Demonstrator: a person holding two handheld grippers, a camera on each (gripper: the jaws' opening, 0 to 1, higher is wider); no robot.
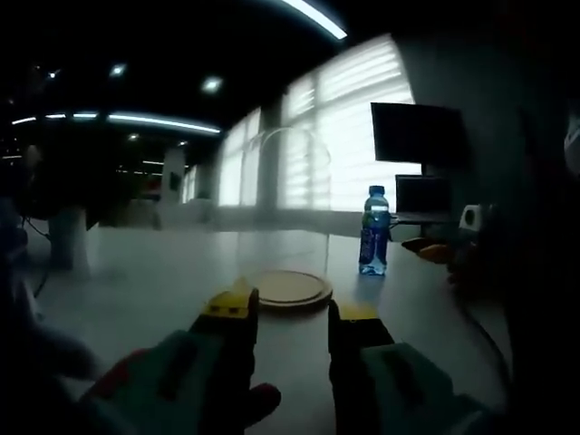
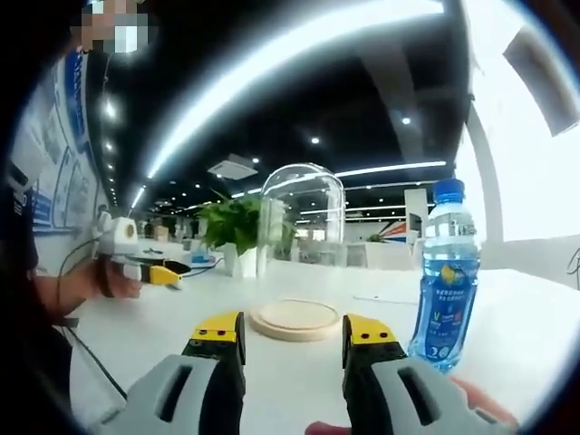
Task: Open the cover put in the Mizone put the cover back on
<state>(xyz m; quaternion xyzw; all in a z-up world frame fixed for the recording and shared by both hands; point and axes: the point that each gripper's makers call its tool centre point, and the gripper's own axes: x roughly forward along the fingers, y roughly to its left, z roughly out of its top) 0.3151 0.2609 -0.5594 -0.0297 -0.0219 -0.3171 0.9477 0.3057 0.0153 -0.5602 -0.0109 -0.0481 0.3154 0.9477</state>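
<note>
One clear glass dome stands over a round wooden base on a pale table in an office.

Left to right in the right gripper view: left gripper [image 2: 172,275], glass dome [image 2: 302,237] on wooden base [image 2: 297,319], and one blue Mizone bottle [image 2: 445,281] upright beside it; the right gripper [image 2: 294,337] gapes empty, as does the left [image 1: 292,308].

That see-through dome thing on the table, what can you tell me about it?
The glass cover is a clear, tall bell with a rounded top, standing upright on a round, pale wooden base on the white table. Nothing is inside. Neither claw touches it: the right claw sits open just before the base. The blue Mizone bottle stands apart, to its right in the right gripper view.
</note>
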